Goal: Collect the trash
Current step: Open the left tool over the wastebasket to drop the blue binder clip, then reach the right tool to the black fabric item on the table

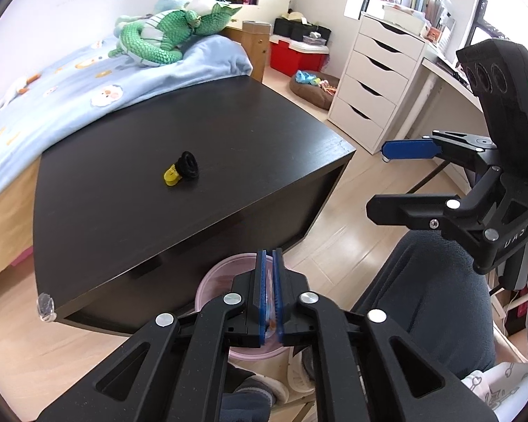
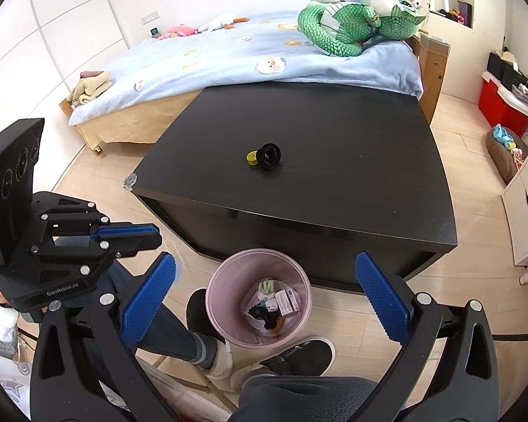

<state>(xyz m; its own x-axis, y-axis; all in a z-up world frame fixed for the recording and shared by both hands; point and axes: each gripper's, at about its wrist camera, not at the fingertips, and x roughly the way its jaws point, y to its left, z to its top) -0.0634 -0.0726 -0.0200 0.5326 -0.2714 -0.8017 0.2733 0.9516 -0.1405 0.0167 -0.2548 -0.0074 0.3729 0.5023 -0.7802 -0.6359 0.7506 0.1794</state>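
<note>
Trash left on the table [image 2: 352, 133]: one piece, a black ring-shaped part with a yellow stub [image 2: 264, 156], lying on its side near the middle of the top, well apart from every edge. Looks small, light and rigid, probably plastic or rubber; round, so I'd expect it to roll if you nudge it. Take it across the black flange, pads on the flat faces, not on the yellow end.

Bin [image 2: 260, 299]: one, pink, on the floor just in front of the table, between your feet, several wrappers and scraps already inside.

Left gripper [image 1: 270, 292]: hangs over the bin, jaws nearly together with a thin gap; something small and pale shows in the gap, can't tell if the pads press on it. Right gripper [image 2: 264, 295]: jaws wide, nothing between them, aimed down at the bin.
</note>
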